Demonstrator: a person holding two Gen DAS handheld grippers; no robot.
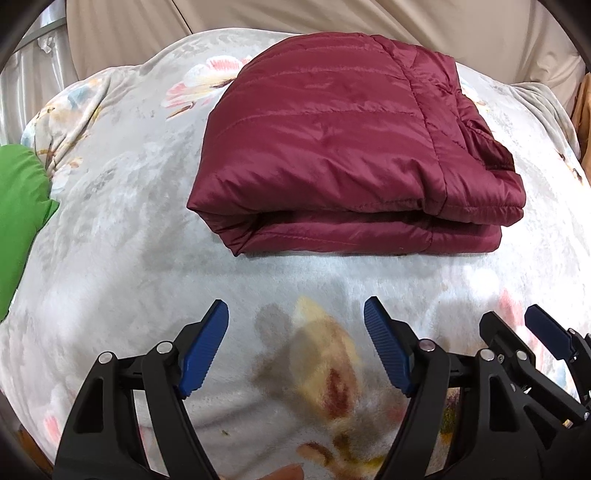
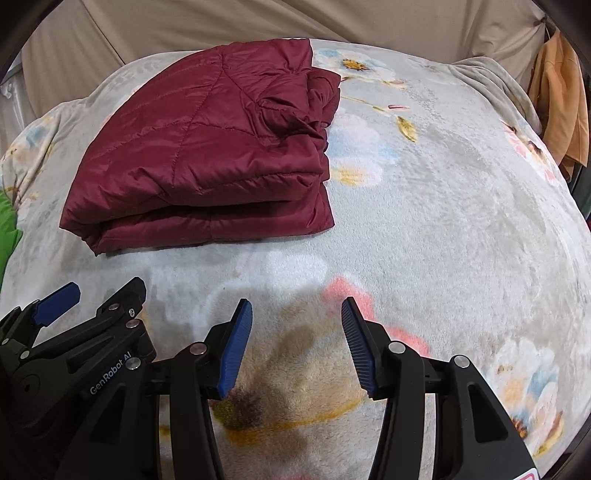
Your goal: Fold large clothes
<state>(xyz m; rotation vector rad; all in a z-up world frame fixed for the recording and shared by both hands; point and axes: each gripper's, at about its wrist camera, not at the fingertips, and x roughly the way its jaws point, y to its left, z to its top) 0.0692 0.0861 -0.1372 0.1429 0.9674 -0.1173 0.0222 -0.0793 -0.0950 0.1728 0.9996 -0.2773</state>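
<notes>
A dark red quilted jacket (image 1: 343, 147) lies folded into a thick rectangle on the floral grey blanket (image 1: 122, 236). It also shows in the right wrist view (image 2: 207, 155), up and to the left. My left gripper (image 1: 295, 321) is open and empty, hovering over the blanket short of the jacket's near fold. My right gripper (image 2: 297, 317) is open and empty, beside the left one and nearer than the jacket. Each gripper shows at the edge of the other's view: the right gripper (image 1: 517, 332) and the left gripper (image 2: 103, 295).
A green garment (image 1: 18, 206) lies at the blanket's left edge. An orange cloth (image 2: 561, 107) hangs at the far right. A beige curtain (image 1: 332, 18) hangs behind the bed. The blanket (image 2: 443, 221) spreads wide to the right of the jacket.
</notes>
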